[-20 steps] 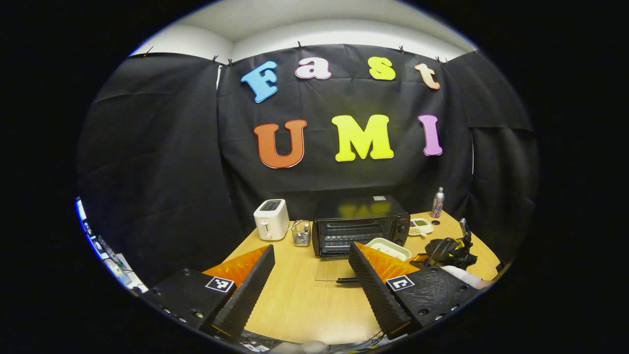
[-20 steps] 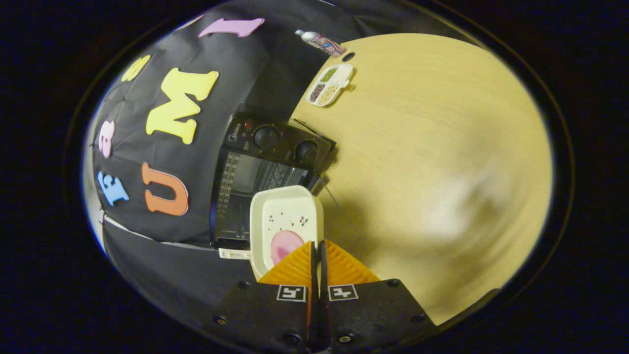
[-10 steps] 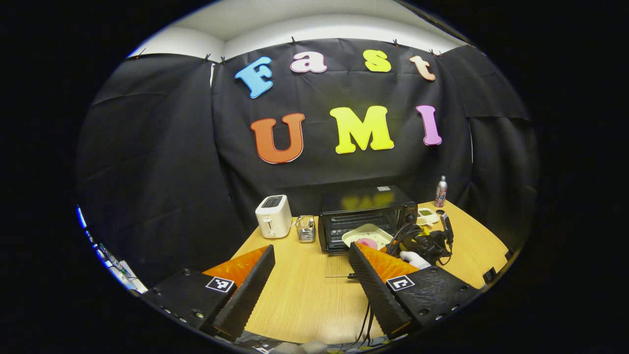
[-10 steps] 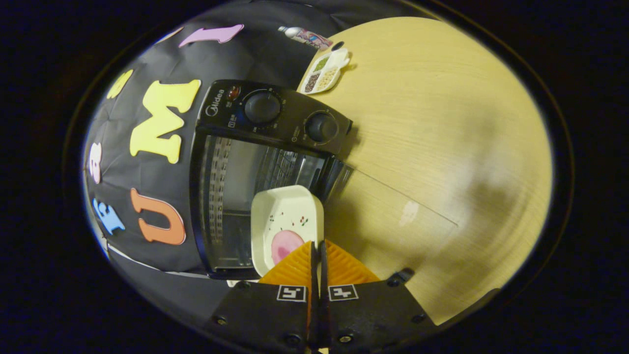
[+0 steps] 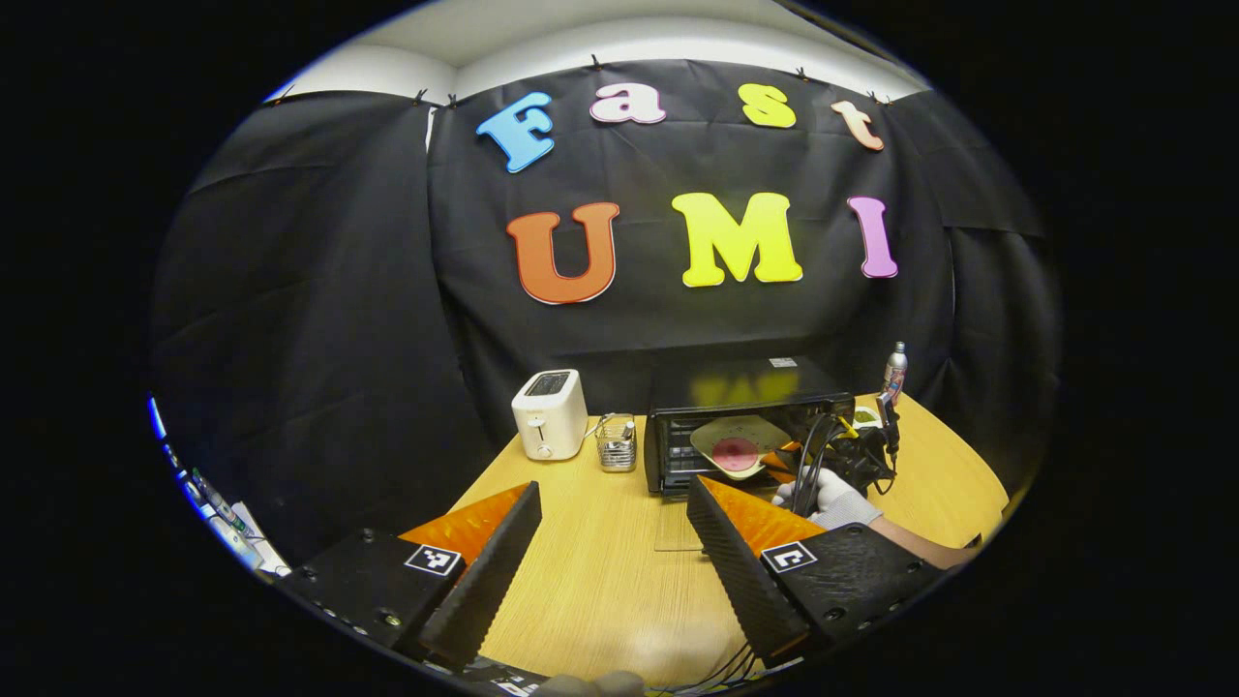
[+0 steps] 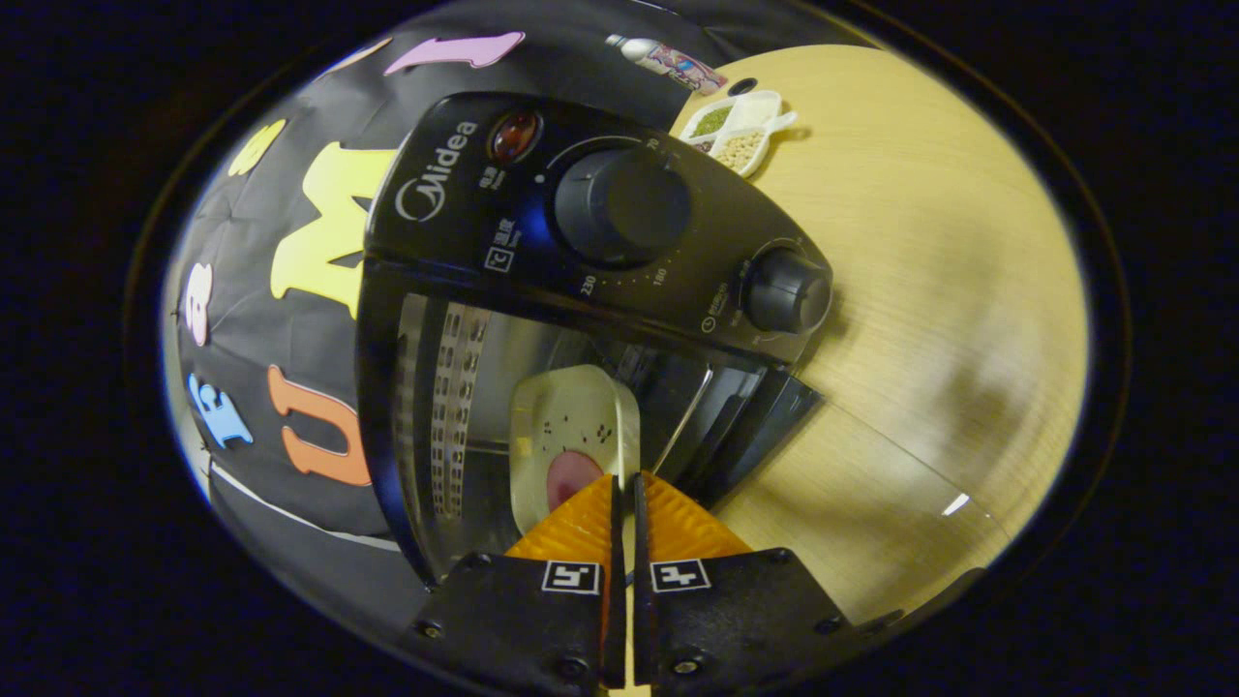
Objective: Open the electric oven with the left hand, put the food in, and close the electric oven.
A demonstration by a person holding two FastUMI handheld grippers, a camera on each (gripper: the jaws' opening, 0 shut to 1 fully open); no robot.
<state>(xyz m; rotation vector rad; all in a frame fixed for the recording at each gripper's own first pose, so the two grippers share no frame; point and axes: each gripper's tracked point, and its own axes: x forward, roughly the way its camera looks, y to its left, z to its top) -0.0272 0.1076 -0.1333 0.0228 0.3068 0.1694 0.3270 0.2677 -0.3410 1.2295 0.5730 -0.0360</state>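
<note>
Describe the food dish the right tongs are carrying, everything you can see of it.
The dish is a cream-white, rounded-rectangular tray with a raised rim, plastic or ceramic by its look. A round pink slice of food lies on it, with small dark specks scattered farther in. The right tongs are shut on its near rim, holding it tipped on edge. It sits partly inside the open oven, above the lowered glass door. In the left gripper view it shows at the oven's mouth.
</note>
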